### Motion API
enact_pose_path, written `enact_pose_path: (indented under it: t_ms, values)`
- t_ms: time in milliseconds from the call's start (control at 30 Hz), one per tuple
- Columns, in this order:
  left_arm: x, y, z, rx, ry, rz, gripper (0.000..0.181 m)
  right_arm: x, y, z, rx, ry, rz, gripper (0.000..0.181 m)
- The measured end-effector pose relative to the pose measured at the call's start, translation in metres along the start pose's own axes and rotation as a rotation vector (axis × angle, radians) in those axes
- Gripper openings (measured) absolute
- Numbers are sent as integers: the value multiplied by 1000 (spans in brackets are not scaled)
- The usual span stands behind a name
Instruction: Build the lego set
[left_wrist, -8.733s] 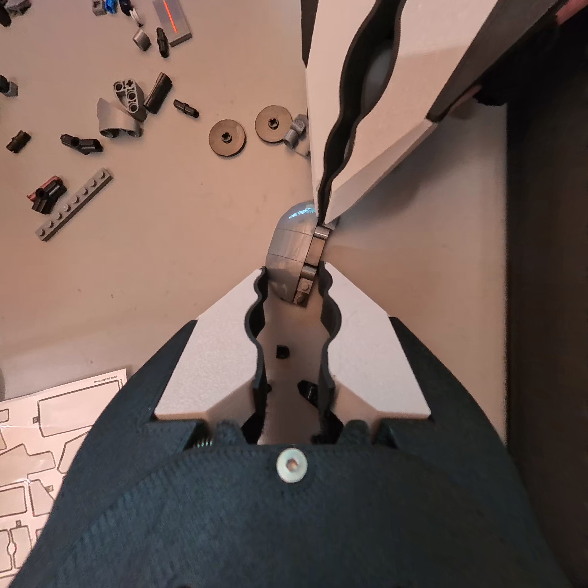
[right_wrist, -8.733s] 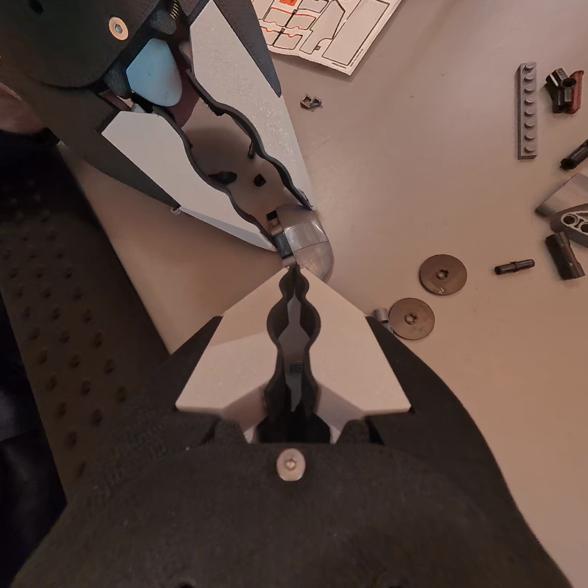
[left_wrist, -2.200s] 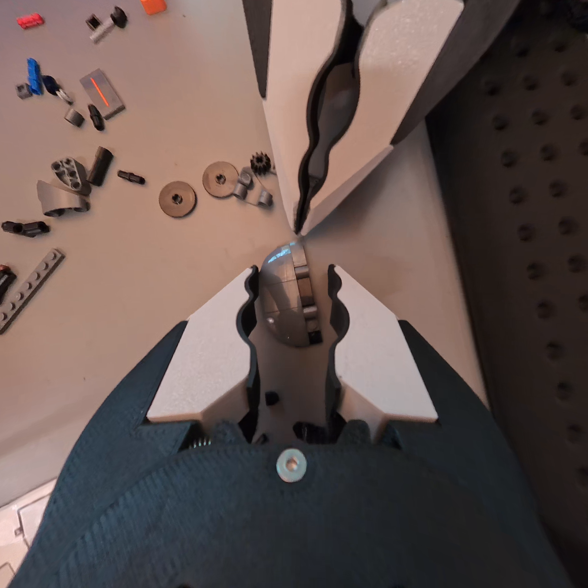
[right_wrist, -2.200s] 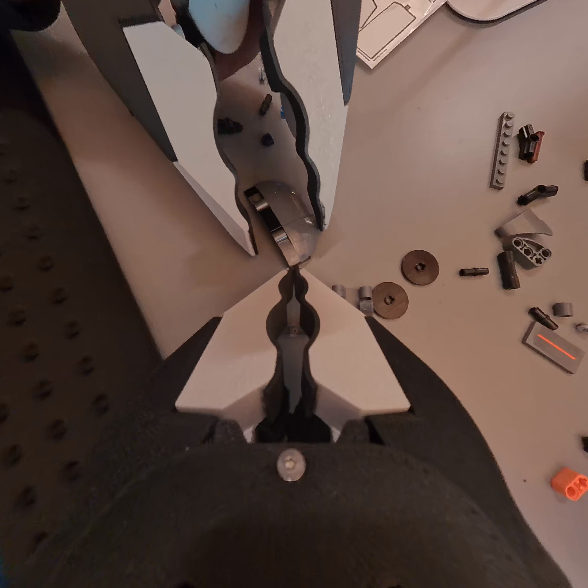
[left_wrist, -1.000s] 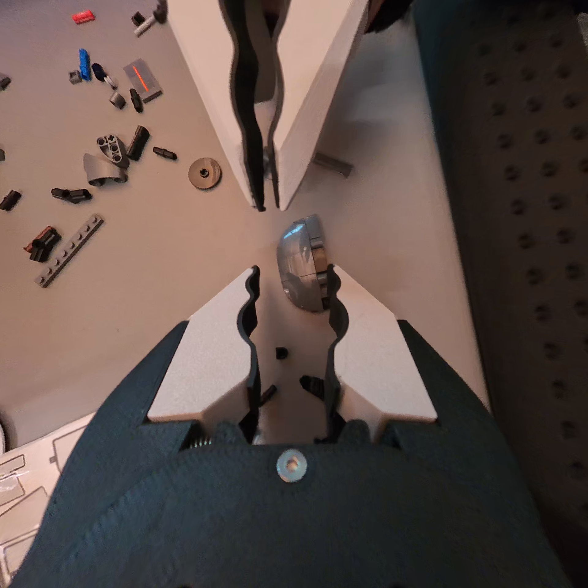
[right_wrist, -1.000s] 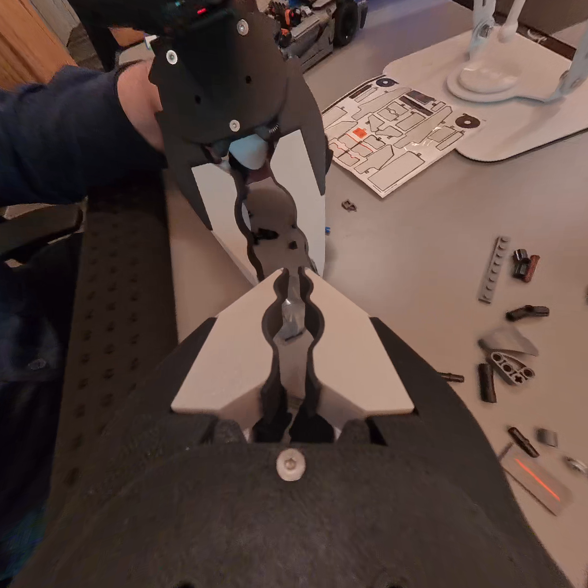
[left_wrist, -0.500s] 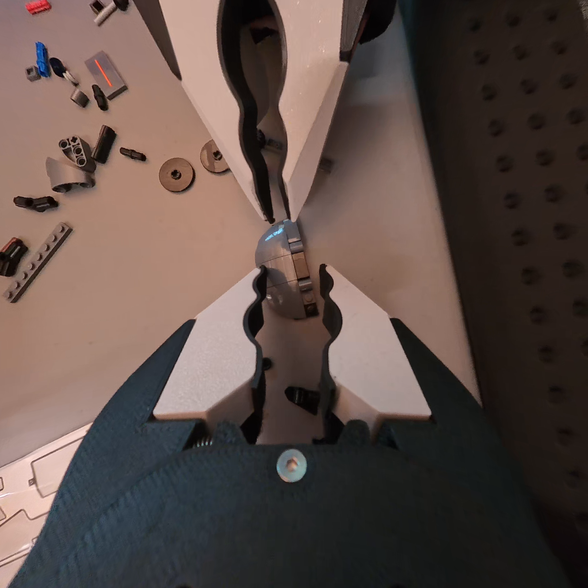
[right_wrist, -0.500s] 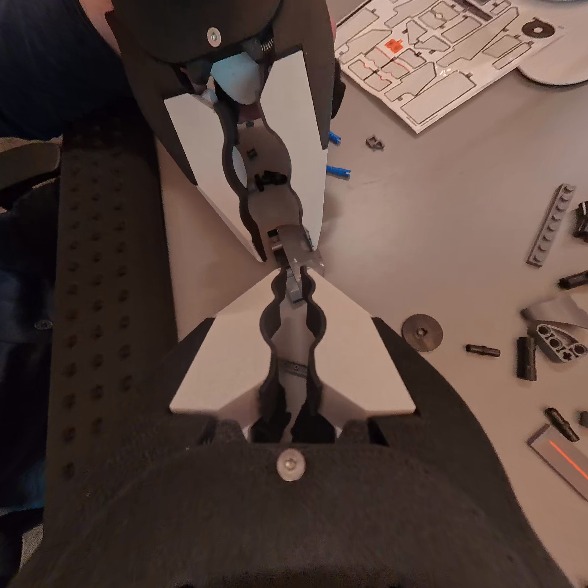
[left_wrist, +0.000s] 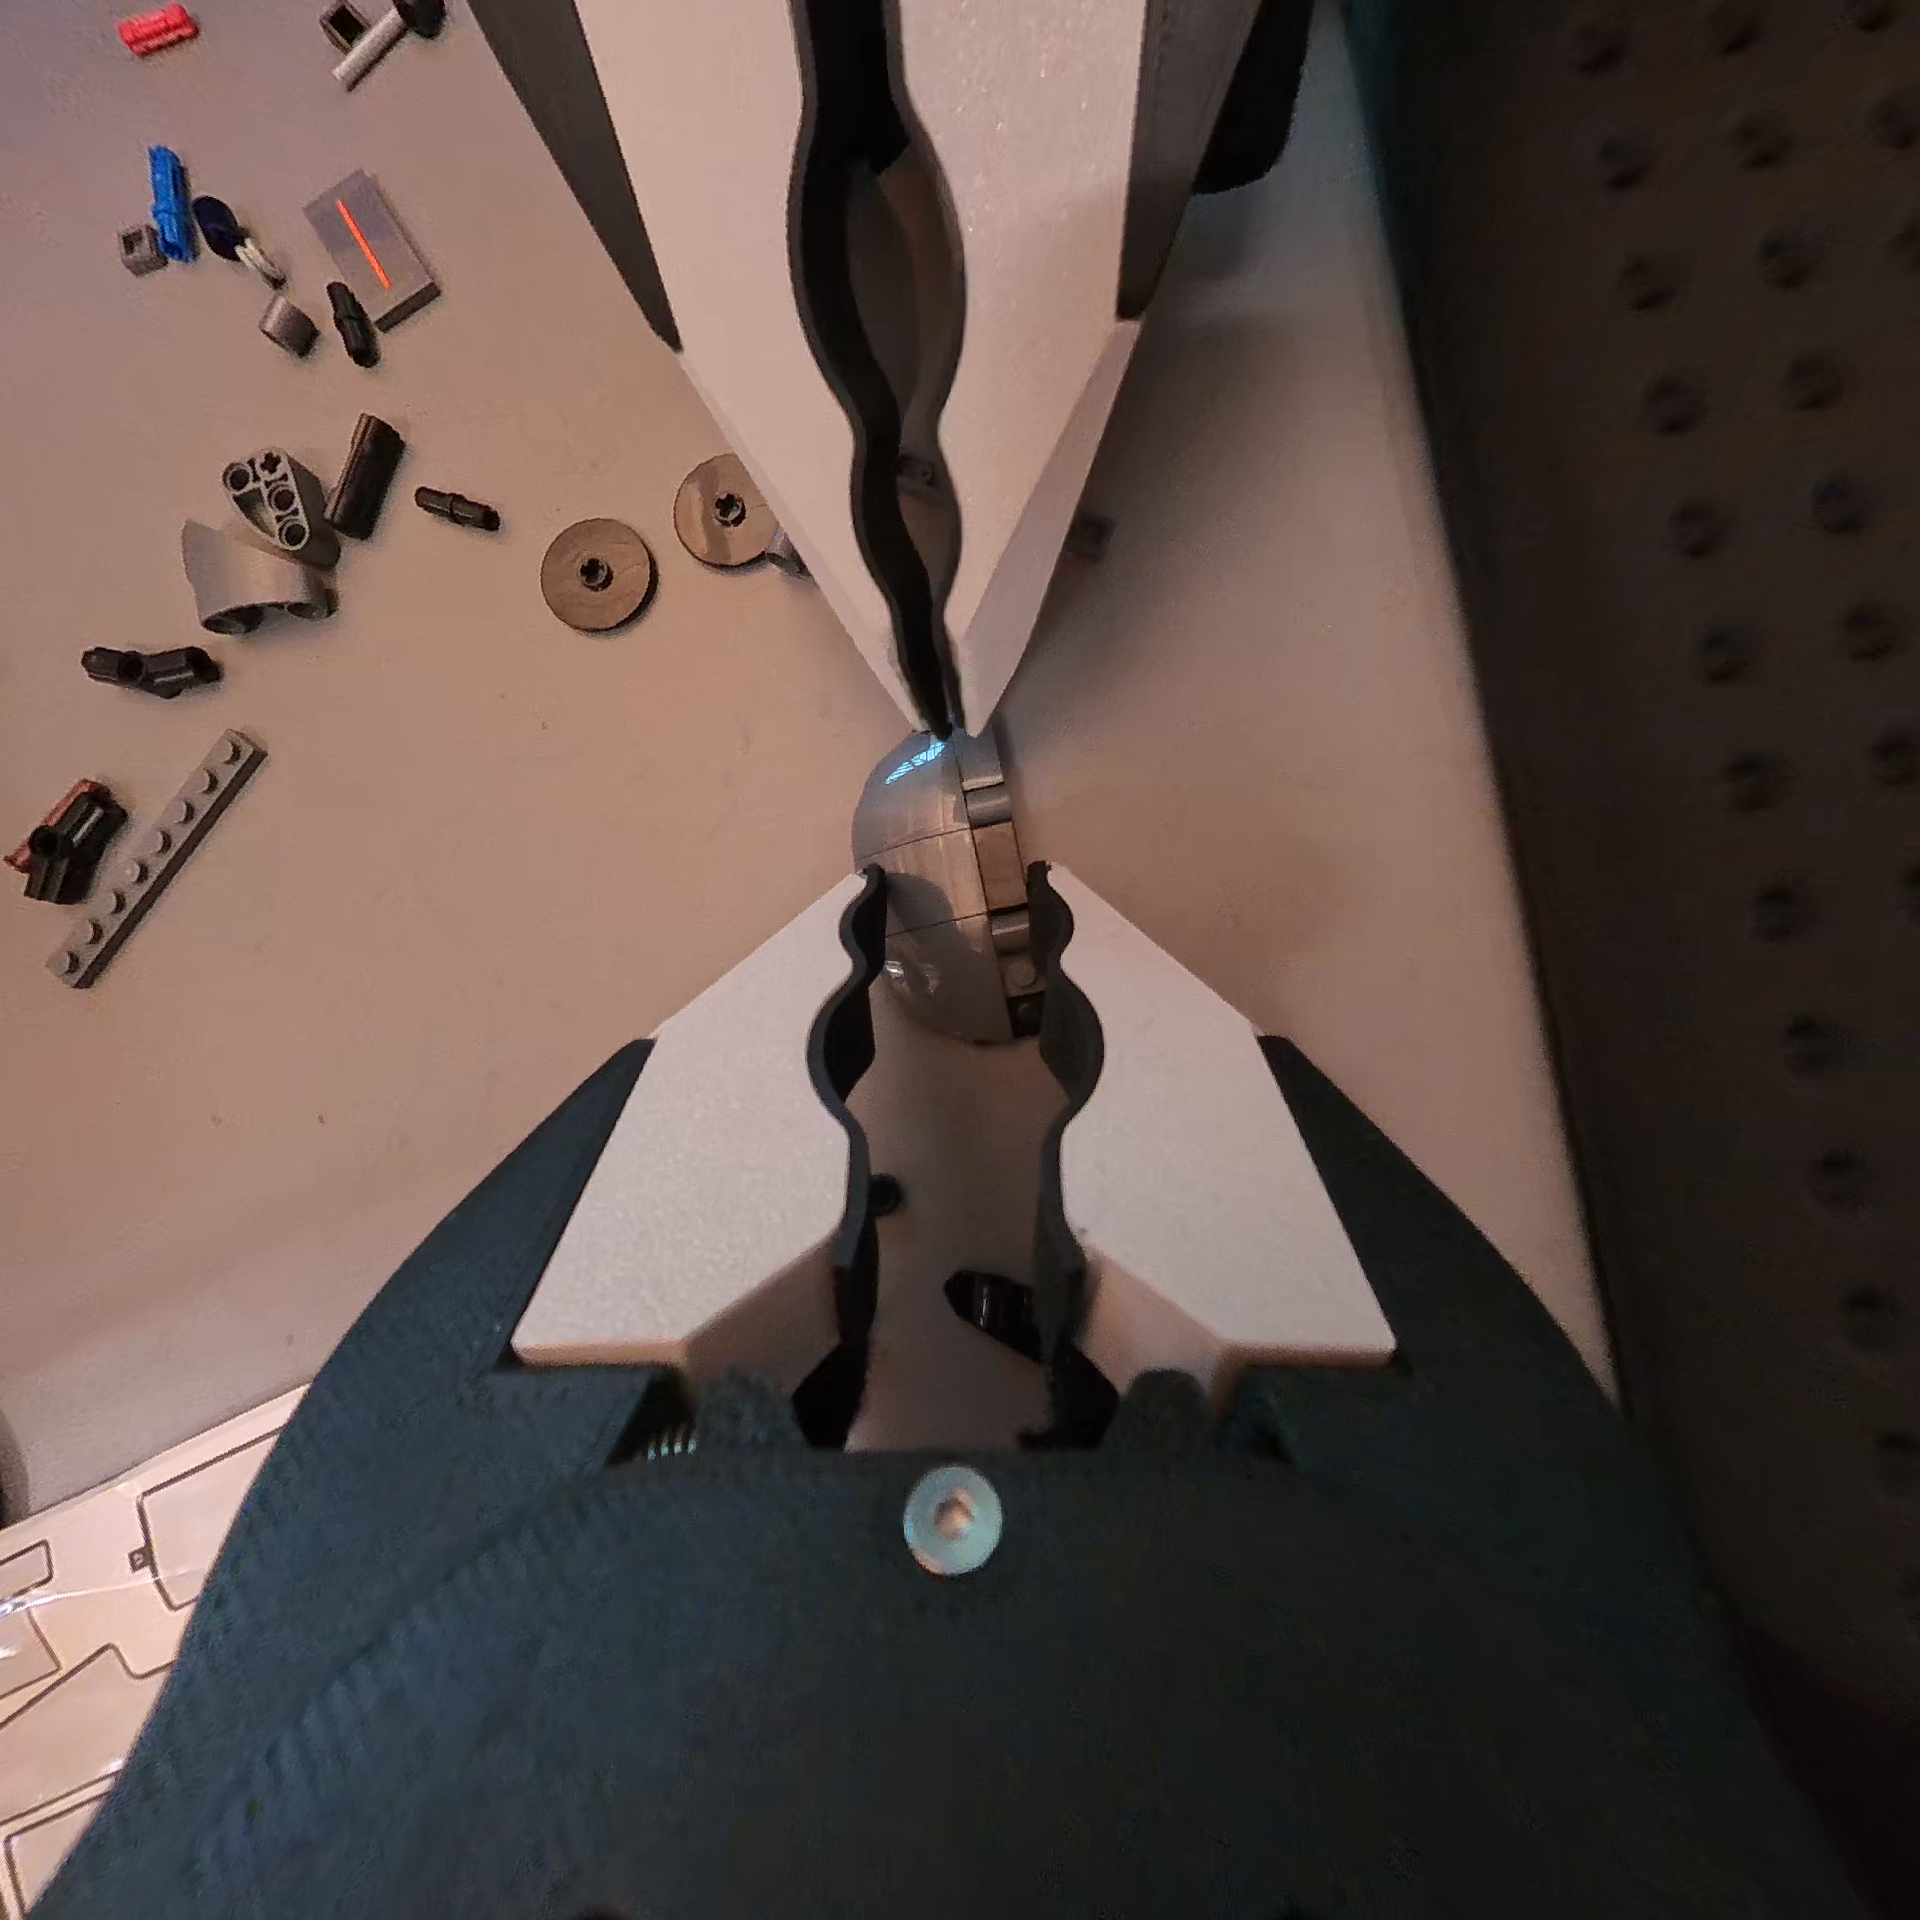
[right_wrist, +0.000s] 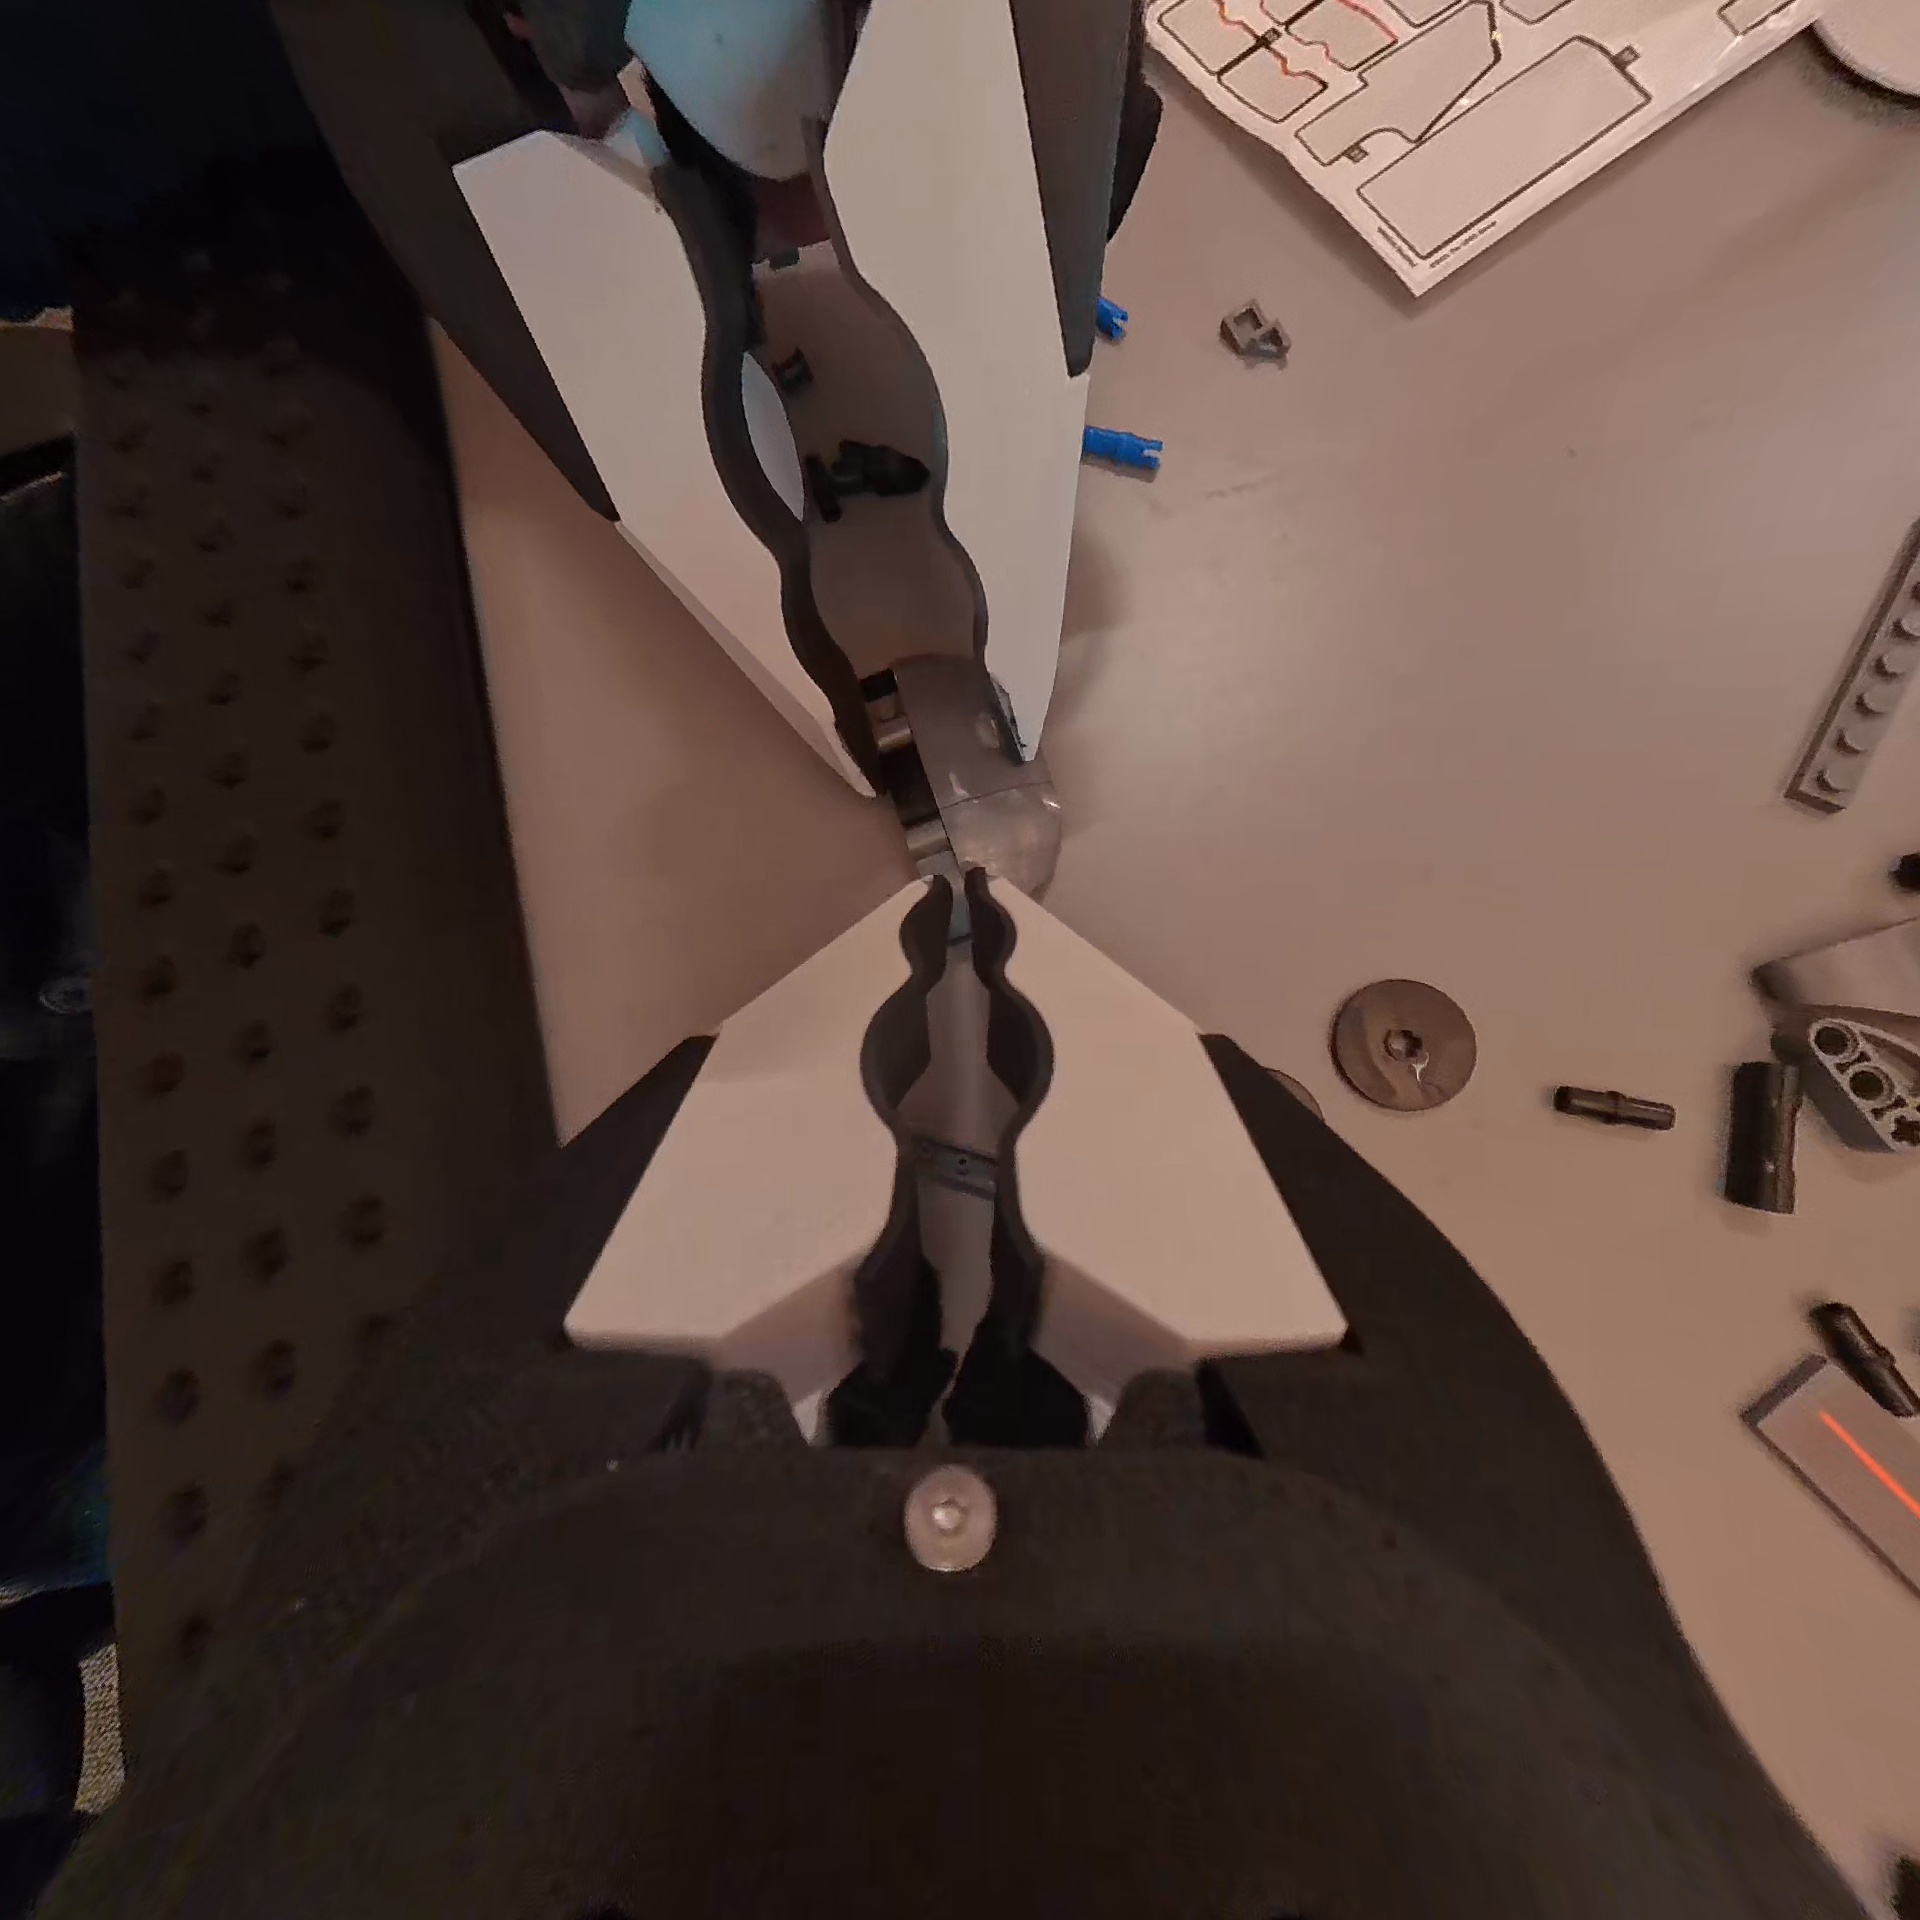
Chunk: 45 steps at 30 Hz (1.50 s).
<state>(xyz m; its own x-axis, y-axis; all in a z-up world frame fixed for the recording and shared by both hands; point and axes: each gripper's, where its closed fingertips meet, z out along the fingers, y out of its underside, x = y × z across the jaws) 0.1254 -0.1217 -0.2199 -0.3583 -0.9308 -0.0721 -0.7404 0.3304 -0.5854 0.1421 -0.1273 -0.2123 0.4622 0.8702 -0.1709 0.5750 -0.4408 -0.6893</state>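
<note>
A grey domed Lego assembly (left_wrist: 920, 842) with a dark plate on its flat side sits between the fingertips of my left gripper (left_wrist: 954, 883), which is shut on it just above the table. My right gripper (right_wrist: 956, 888) is shut. Its tips touch the end of the assembly (right_wrist: 987, 810) that sticks out of the left gripper. In the left wrist view the right gripper (left_wrist: 940, 717) comes down from the top onto the dome's far end. I cannot tell whether a small piece is pinched in its tips.
Loose parts lie on the grey table: two dark discs (left_wrist: 600, 574), a long grey plate (left_wrist: 156, 857), a grey tile with an orange stripe (left_wrist: 369, 260), black pins and blue pins (right_wrist: 1120, 449). A sticker sheet (right_wrist: 1455, 135) lies beyond. A dark perforated mat (left_wrist: 1714, 727) borders the table. My left and right fingertips are right by each other.
A second ago the left gripper was open with the assembly loose against one finger; it has closed on it. The right gripper has come back and set its shut tips against the assembly's end.
</note>
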Motion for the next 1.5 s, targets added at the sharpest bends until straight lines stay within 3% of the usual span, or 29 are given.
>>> enact_pose_path:
  t_ms: [500,867,1167,1500]
  values:
    - [-1,1,1,-4,-9,5,24,-3,4,5,-36,2,-14,0]
    - [-3,1,2,-16,-27,16,24,-1,6,6,-94,91,-100,0]
    - [-4,1,2,-3,-24,12,24,-6,0,8,-43,30,-74,0]
    - [-4,1,2,0,-21,6,25,-6,1,9,-79,62,-108,0]
